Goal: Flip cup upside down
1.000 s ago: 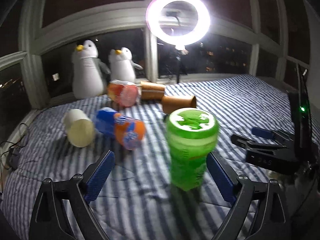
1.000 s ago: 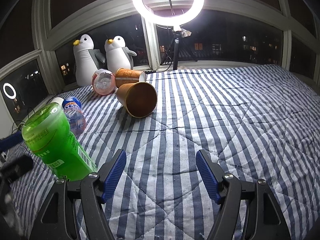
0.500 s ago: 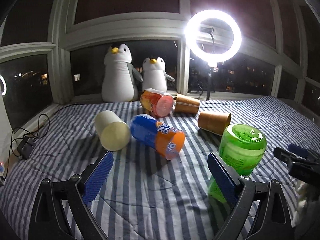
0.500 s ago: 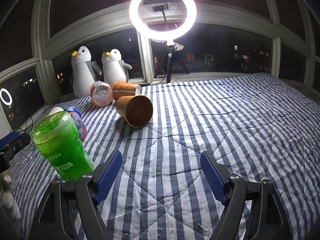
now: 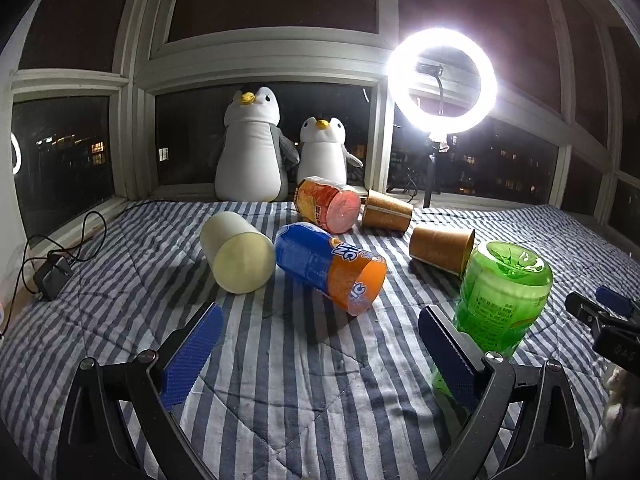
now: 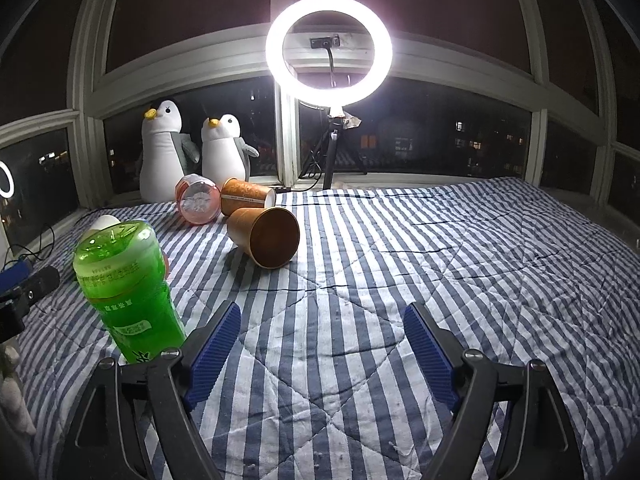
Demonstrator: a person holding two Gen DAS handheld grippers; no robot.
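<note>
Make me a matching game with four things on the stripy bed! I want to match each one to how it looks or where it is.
Things:
1. green cup
2. cream cup
3. blue and orange cup
4. big penguin

States:
a. lying on its side, pale flat end facing the camera
b. sitting by the window
c. standing bottom up
d. lying on its side, in the middle

Pairs: 1-c, 2-a, 3-d, 4-b

The green cup (image 5: 500, 300) is no longer framed between the blue pads (image 5: 192, 356) of the left gripper (image 5: 320, 354) — it is now seen outside the right pad, standing base-up on the striped quilt (image 5: 280, 380). In the right wrist view the cup (image 6: 124, 288) is seen upright rather than tilted — left of the right gripper (image 6: 322, 356).
</note>
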